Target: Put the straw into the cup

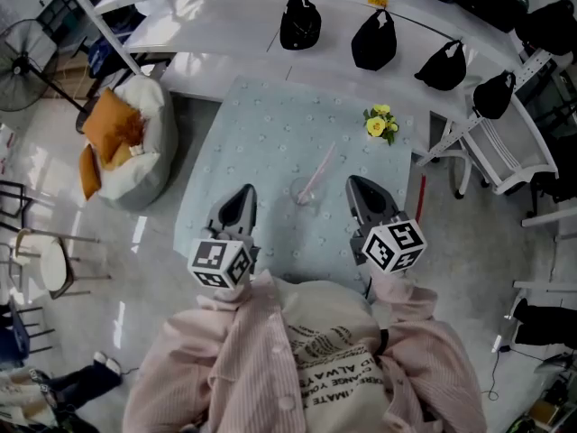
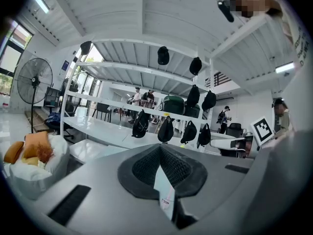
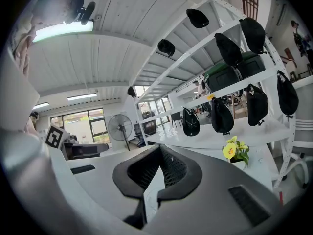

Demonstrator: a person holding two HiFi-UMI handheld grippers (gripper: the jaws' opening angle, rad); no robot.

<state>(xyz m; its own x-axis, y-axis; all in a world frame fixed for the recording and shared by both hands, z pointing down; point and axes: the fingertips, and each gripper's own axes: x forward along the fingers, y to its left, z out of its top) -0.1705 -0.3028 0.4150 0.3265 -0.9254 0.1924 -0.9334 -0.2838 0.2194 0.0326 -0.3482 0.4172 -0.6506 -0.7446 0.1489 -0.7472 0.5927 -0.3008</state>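
A clear cup [image 1: 303, 194] stands in the middle of the pale green tablecloth [image 1: 261, 133]. A pink straw [image 1: 319, 168] leans up and to the right out of it, its lower end seemingly inside the cup. My left gripper [image 1: 244, 190] hovers to the cup's left, jaws together and holding nothing. My right gripper [image 1: 353, 182] hovers to the cup's right, also shut and empty. In the left gripper view the left gripper [image 2: 159, 149] has its pads meeting at the tip. The right gripper view shows the right gripper [image 3: 159, 149] the same way.
A small pot of yellow flowers [image 1: 380, 124] sits at the cloth's far right. White shelves [image 1: 397, 25] with black caps [image 1: 300, 23] run behind the table. A beanbag with orange cushions [image 1: 126, 138] lies to the left, and a floor fan [image 1: 22, 75] stands at the far left.
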